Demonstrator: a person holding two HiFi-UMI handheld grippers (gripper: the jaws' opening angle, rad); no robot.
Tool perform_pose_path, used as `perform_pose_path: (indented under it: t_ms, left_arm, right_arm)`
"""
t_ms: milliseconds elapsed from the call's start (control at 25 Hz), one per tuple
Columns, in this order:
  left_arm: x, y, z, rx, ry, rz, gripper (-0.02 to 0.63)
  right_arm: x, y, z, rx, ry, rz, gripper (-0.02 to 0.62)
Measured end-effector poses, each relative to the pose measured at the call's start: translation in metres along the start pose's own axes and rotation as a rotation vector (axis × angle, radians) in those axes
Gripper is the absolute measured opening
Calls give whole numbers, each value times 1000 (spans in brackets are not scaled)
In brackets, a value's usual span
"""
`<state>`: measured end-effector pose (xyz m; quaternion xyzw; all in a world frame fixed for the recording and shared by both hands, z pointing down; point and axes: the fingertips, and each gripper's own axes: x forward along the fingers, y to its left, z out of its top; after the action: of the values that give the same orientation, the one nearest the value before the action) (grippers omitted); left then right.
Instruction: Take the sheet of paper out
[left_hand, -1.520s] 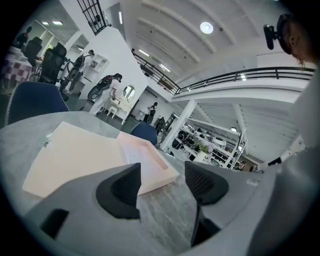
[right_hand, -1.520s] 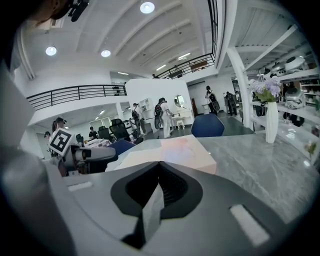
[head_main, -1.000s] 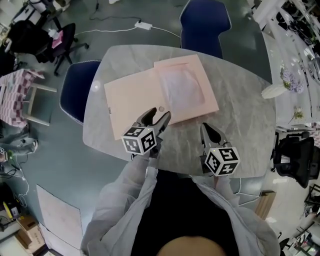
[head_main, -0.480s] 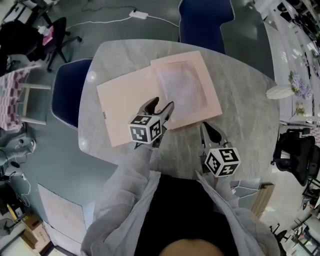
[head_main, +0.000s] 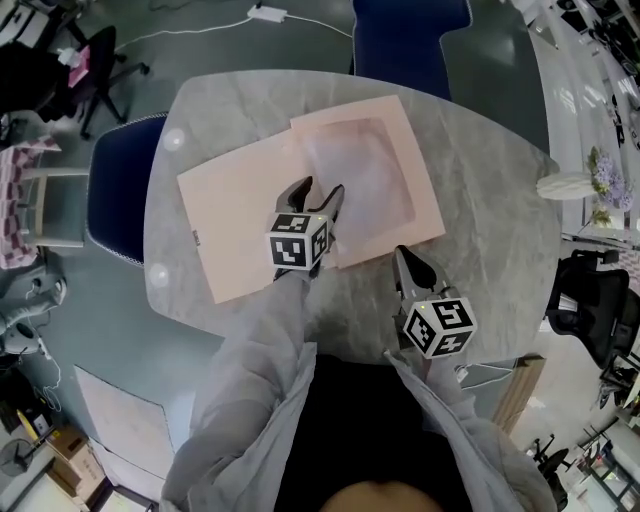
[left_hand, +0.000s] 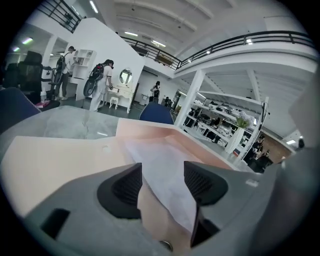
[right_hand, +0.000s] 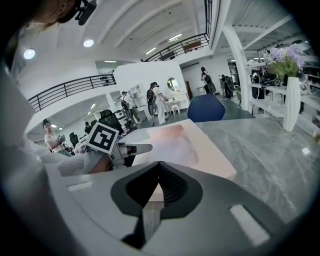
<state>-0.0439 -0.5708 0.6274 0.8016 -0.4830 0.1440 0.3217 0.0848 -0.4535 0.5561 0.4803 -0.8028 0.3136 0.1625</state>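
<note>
Counted on one grey marbled worktop (head_main: 480, 200): two pink card panels (head_main: 235, 225), one thin white sheet of paper (head_main: 360, 175), one white vase (head_main: 565, 185). Two tools in hand, left gripper (head_main: 320, 190) and right gripper (head_main: 405, 262), each with two fingers (head_main: 297, 192) and one marker cube (head_main: 298, 243). Alongside, two blue chairs (head_main: 410, 30).

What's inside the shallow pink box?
A thin white sheet of paper fills the box; anything beneath it is covered. The left tongs stand open at its near corner.
</note>
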Motion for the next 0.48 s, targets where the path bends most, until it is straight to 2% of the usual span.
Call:
perform_pose_path:
  t_ms: [320,480]
  left_arm:
    - [30,12,0,53,25,55,252]
    - [36,14,-4,104,57,97,241]
  right_arm:
    - [11,-8,-2,17,16,-3,12]
    - [14,-12,-4,18,27,-5,12]
